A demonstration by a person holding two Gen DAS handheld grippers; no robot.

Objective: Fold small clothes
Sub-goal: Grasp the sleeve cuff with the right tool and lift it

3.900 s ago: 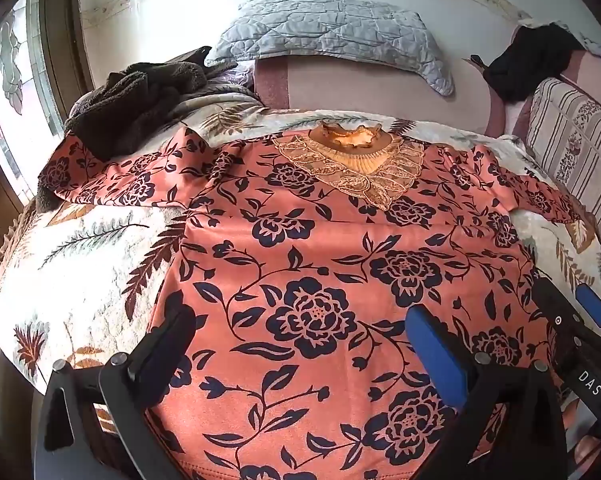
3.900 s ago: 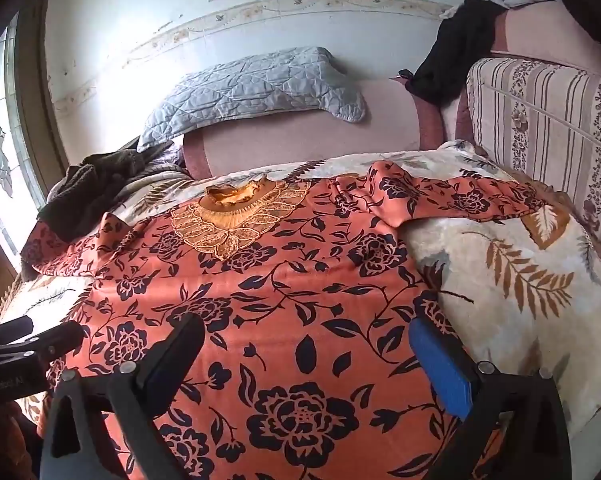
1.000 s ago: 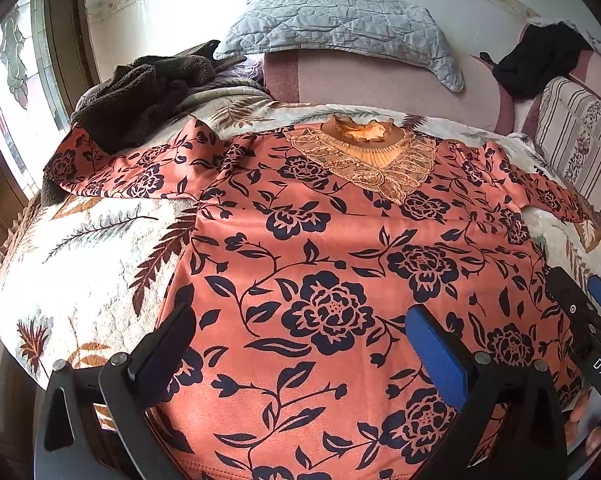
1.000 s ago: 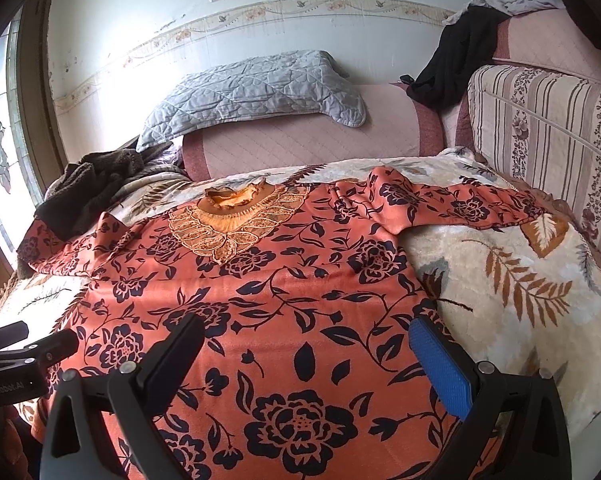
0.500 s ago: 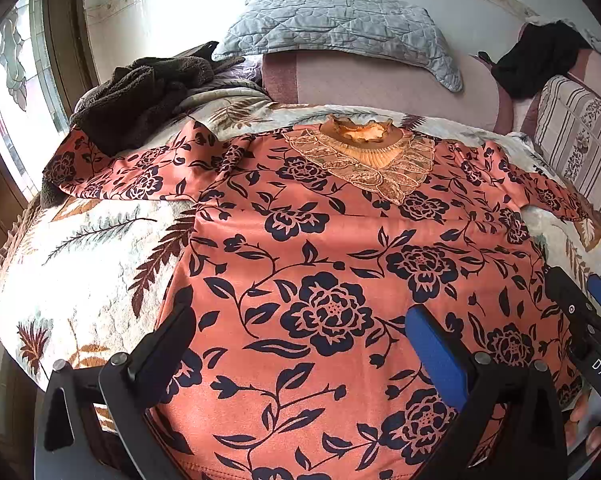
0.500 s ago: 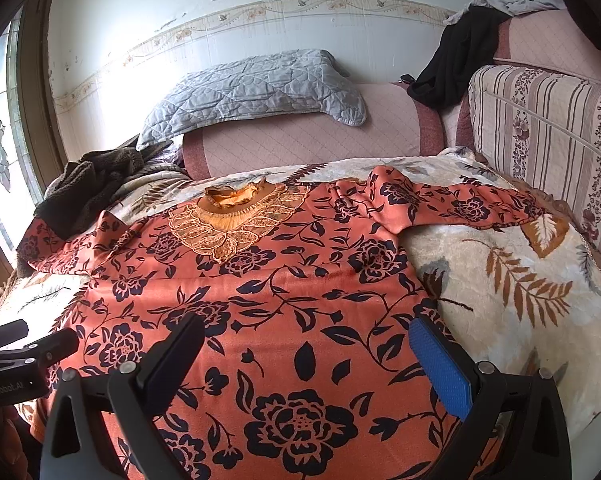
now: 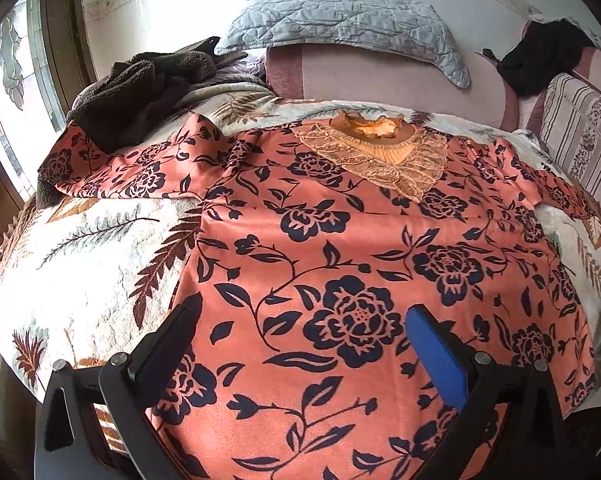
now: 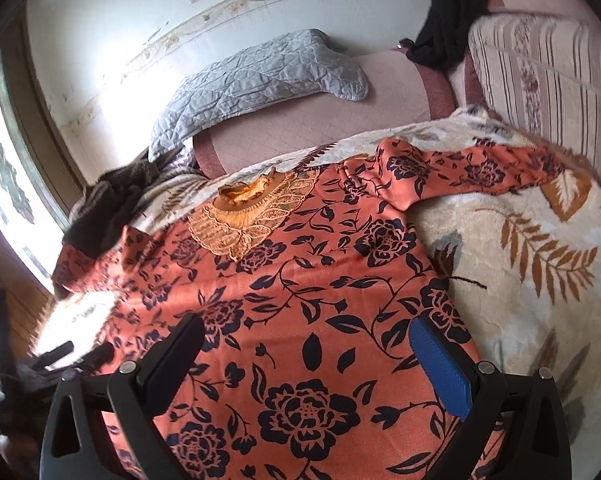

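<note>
Blouse [image 7: 340, 264]: lies flat on the blanket [image 7: 80, 264], sleeves spread.
Left gripper [image 7: 304, 328]: wide apart, holds nothing.
Right gripper [image 8: 306, 344]: wide apart, holds nothing.

Left gripper [image 7: 300, 320] and right gripper [image 8: 304, 340] both hover, jaws spread wide

The blouse [image 7: 340, 264] is a smooth, faintly suede-like matt cloth, its collar trim [image 7: 380, 160] a stiffer, net-like lace with a dull golden sheen. Under it the blanket [image 7: 80, 264] looks plush and fuzzy. The grey pillow [image 7: 340, 20] is quilted cloth with a soft satin gloss; the dark throw [image 7: 132, 96] is shaggy fleece. The left gripper [image 7: 304, 344] is matt black plastic with small bright metal screws, one pad [image 7: 436, 352] a ribbed blue.
</note>
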